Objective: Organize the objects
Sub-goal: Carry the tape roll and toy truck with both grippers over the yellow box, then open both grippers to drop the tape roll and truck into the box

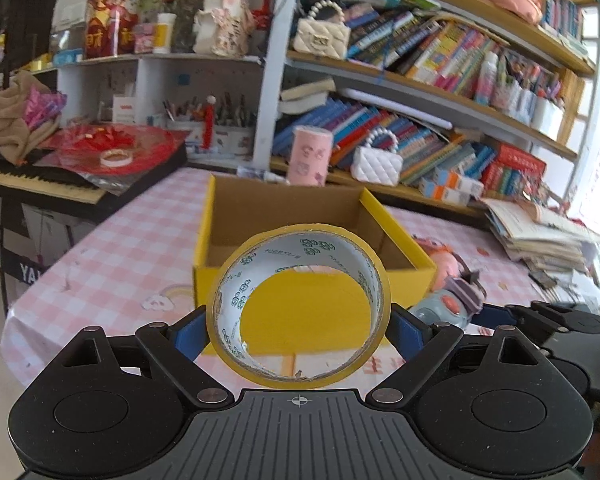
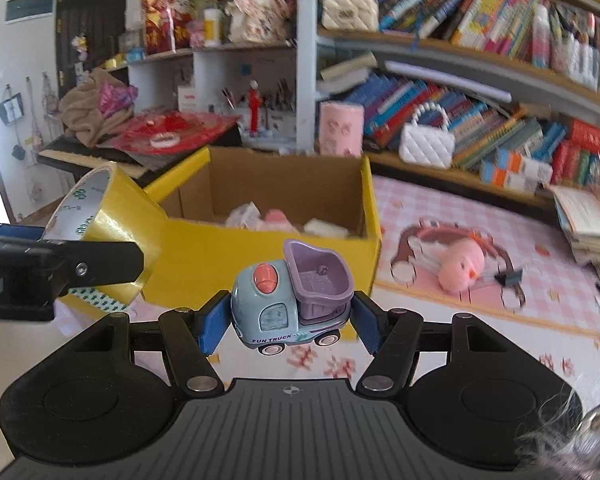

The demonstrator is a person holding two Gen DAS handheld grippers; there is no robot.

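Observation:
My left gripper (image 1: 298,332) is shut on a roll of yellow tape (image 1: 298,376), held upright in front of the yellow cardboard box (image 1: 236,208). The same tape roll (image 2: 116,216) shows at the left of the right wrist view, pinched by the left gripper's fingers (image 2: 100,264). My right gripper (image 2: 288,320) is shut on a small blue-grey toy truck (image 2: 288,304) with a purple tipper, held above the tablecloth just before the box's (image 2: 228,256) near wall. Inside the box lie a few pale and pink items (image 2: 276,218).
A pink plush toy (image 2: 460,268) lies on the pink checked tablecloth (image 2: 440,200) right of the box. A stack of books (image 1: 540,236) sits at the table's right edge. Bookshelves (image 1: 440,92) stand behind; a keyboard (image 1: 32,180) with red items stands at the left.

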